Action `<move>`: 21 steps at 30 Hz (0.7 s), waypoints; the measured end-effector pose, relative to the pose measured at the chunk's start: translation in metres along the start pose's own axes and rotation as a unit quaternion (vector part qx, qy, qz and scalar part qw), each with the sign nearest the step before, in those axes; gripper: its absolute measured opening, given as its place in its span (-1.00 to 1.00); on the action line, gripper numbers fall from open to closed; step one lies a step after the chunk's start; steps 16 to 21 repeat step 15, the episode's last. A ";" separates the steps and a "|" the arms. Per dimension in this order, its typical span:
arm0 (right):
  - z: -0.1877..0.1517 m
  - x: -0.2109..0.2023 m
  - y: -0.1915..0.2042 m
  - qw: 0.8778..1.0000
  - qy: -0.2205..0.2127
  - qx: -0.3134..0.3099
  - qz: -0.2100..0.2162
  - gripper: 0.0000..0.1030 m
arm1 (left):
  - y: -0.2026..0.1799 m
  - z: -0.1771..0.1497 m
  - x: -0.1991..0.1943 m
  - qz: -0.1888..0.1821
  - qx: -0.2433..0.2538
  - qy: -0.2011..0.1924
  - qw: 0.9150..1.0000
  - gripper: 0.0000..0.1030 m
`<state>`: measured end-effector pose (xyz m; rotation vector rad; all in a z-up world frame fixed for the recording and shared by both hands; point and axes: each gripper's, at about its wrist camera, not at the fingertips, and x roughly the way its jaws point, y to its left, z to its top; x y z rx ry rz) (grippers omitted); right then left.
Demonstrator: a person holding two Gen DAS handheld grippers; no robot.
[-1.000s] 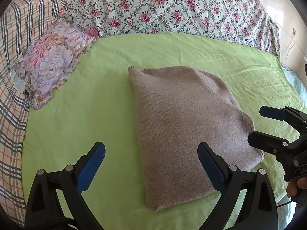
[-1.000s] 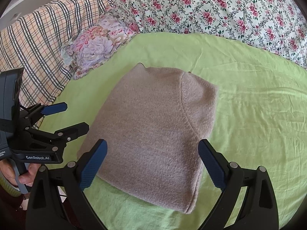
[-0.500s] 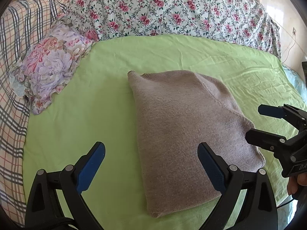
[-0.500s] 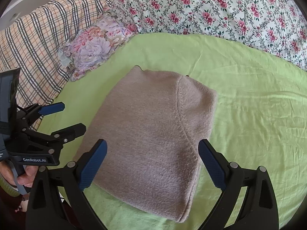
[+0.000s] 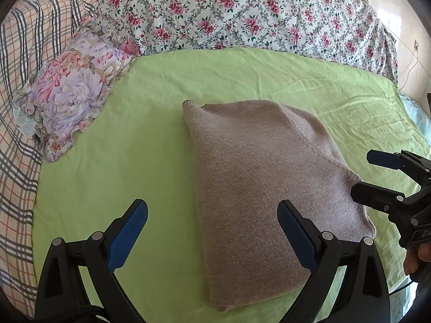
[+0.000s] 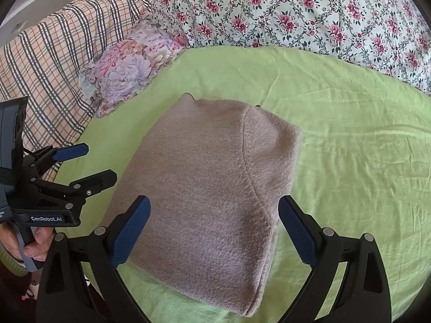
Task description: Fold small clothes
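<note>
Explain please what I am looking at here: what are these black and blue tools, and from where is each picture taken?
A person holds two hand tools, each a two-finger gripper with a camera looking along its fingers. One picture comes from the left gripper, the other from the right gripper; each also sees the other tool at its edge. Both are open and hold nothing. On the green sheet lies a folded beige sweater. A floral pillow, a flowered quilt and a plaid blanket lie behind.

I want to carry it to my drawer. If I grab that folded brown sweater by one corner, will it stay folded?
Probably not. The sweater is soft knit lying in loose layers on the green sheet, so the folds would likely flop open. It looks thick and fuzzy, so it should be easy to pinch rather than slippery. Lifting from underneath with both hands seems safer.
</note>
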<state>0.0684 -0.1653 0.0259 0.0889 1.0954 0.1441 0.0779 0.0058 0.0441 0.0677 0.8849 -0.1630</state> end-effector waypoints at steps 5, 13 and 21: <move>0.003 0.006 -0.007 1.000 -0.001 0.008 0.001 0.86 | 0.005 0.003 0.005 0.002 -0.011 0.005 1.000 0.89; 0.005 0.012 -0.009 1.000 -0.001 0.013 0.008 0.86 | 0.004 0.005 0.007 0.011 -0.017 0.009 1.000 0.89; 0.005 0.015 -0.010 1.000 0.001 0.016 0.010 0.86 | 0.003 0.005 0.009 0.009 -0.017 0.012 1.000 0.89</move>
